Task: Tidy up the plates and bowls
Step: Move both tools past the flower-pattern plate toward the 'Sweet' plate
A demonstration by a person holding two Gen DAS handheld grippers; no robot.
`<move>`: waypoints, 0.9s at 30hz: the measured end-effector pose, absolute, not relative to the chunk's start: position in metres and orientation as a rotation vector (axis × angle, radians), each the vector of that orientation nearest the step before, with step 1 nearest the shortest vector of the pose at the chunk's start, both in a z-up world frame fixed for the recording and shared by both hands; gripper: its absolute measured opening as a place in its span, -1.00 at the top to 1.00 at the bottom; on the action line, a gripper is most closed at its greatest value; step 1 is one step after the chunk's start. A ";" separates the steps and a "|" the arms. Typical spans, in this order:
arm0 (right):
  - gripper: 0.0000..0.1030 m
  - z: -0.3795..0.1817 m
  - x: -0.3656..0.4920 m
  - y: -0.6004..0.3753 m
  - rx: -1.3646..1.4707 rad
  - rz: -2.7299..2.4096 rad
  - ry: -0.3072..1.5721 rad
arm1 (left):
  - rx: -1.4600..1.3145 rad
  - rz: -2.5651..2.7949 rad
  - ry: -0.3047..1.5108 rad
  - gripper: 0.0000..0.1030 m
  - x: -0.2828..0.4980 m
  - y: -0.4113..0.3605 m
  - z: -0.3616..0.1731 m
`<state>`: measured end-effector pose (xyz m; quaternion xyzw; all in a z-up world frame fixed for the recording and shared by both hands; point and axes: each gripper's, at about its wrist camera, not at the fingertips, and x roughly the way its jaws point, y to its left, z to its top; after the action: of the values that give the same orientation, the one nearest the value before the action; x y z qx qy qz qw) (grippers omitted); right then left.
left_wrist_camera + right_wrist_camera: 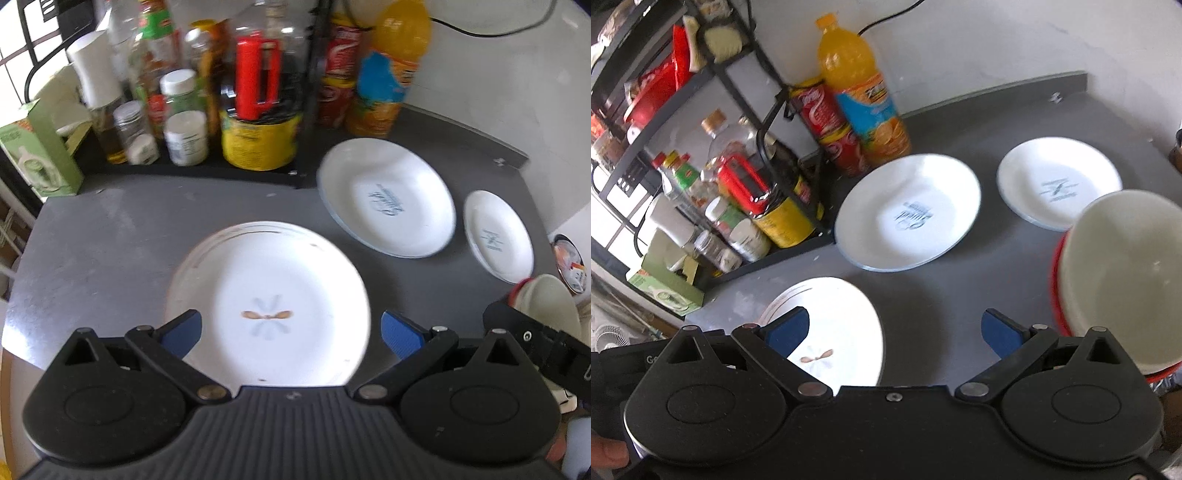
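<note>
A white plate with a gold dragonfly motif (267,302) lies on the grey counter (110,240), right under my open left gripper (291,332); it also shows in the right wrist view (846,332). A larger white plate with blue print (388,195) (908,210) lies behind it to the right. A small white plate (496,234) (1058,181) lies further right. A cream bowl nested in a red bowl (1123,273) stands at the right, beside my open, empty right gripper (895,332); the bowl also shows in the left wrist view (550,299).
A black corner rack (746,110) with bottles, jars and a yellow can (258,140) lines the back left. An orange juice bottle (864,92) and red cans (827,122) stand by the wall. A green box (40,155) sits at the left edge.
</note>
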<state>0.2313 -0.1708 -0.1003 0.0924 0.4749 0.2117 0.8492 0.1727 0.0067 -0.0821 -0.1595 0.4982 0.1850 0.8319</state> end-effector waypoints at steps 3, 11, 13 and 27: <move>-0.93 -0.106 0.232 -0.162 0.212 0.434 1.015 | -0.360 0.399 1.067 -0.99 0.167 0.024 -0.088; -0.80 -0.119 0.236 -0.158 0.289 0.364 0.993 | -0.409 0.361 1.050 -0.96 0.164 0.062 -0.097; -0.73 -0.123 0.238 -0.160 0.320 0.351 0.984 | -0.418 0.338 1.039 -0.94 0.168 0.068 -0.098; -0.42 -0.152 0.265 -0.162 0.429 0.227 0.963 | -0.350 0.193 0.994 -0.60 0.231 0.078 -0.114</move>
<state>0.2654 -0.1625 -0.1516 0.2041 0.4587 0.1081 0.8581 0.2311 0.0777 -0.1144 -0.1667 0.4736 0.0920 0.8599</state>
